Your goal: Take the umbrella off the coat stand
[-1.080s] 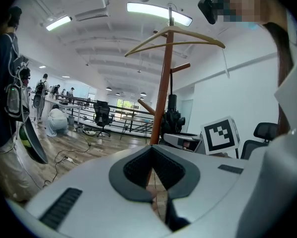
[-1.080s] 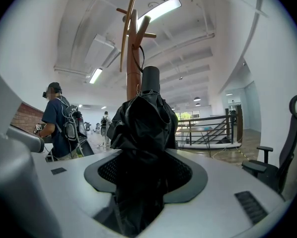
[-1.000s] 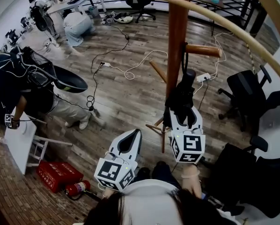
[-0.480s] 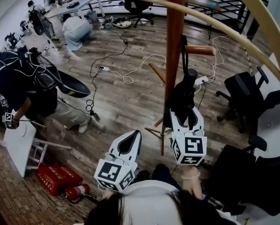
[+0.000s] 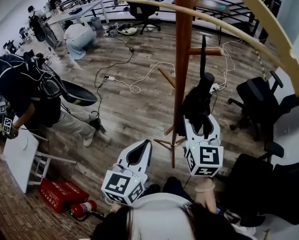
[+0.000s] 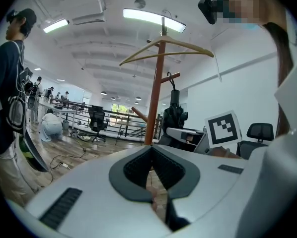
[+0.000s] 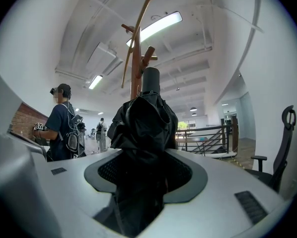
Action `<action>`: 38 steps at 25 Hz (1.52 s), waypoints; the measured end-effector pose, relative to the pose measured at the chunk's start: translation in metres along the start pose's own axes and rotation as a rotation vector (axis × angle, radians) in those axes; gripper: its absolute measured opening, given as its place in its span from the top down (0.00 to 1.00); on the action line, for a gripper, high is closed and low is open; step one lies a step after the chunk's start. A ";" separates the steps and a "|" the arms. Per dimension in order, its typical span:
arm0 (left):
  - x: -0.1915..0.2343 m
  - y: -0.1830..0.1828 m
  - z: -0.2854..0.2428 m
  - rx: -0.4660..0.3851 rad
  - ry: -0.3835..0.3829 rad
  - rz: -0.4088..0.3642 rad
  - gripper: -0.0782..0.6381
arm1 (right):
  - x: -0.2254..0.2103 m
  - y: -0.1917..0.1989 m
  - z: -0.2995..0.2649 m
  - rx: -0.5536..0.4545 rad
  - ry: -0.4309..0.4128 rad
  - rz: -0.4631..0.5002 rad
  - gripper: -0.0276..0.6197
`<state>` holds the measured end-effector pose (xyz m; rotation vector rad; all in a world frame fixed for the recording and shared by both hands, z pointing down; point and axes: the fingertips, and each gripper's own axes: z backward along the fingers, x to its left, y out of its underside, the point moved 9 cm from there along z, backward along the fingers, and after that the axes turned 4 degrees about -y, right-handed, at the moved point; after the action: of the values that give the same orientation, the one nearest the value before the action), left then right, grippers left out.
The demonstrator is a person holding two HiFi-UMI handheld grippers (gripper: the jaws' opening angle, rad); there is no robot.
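Nearest, the left gripper hangs low at the person's front, its jaws closed together with nothing between them; in the left gripper view only floor shows through the slit behind the tips. Just to its right, the right gripper is held higher and about level. Its jaws stand wide but are clamped on the umbrella, and in the right gripper view the folded black fabric fills the gap between the pads. The umbrella stands upright in that grip, close against the right side of the coat stand, handle end up. A black strap runs up from the handle to a short wooden peg and looks looped over it, so the umbrella is not yet clear of the stand. From the left gripper view the umbrella shows as a dark bundle beside the pole.

On the wood floor by the person's feet lie a red case and a fire extinguisher. Further left a person stands holding a dark pan. White cables trail across the boards, black chairs sit on the right, and more people work at the far end.
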<state>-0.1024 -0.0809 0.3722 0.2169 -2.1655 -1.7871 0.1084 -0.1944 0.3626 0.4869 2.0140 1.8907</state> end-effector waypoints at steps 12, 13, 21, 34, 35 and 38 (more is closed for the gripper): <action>-0.005 0.000 0.012 -0.021 0.028 0.001 0.88 | 0.002 -0.010 0.019 -0.024 0.040 0.024 0.58; -0.004 0.000 0.014 -0.024 0.030 0.002 0.88 | 0.003 -0.011 0.020 -0.027 0.043 0.027 0.58; -0.006 -0.003 0.018 -0.042 0.038 0.000 0.88 | 0.003 -0.024 0.030 -0.053 0.059 0.050 0.58; -0.001 -0.005 0.031 -0.059 0.048 0.001 0.88 | 0.002 -0.044 0.042 -0.087 0.108 0.065 0.58; -0.001 -0.006 0.031 -0.059 0.048 0.002 0.88 | 0.001 -0.045 0.042 -0.089 0.111 0.066 0.58; 0.000 -0.006 0.032 -0.061 0.049 0.004 0.88 | 0.000 -0.047 0.044 -0.093 0.121 0.070 0.58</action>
<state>-0.1138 -0.0520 0.3615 0.2392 -2.0734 -1.8235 0.1281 -0.1579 0.3128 0.4329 1.9961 2.0912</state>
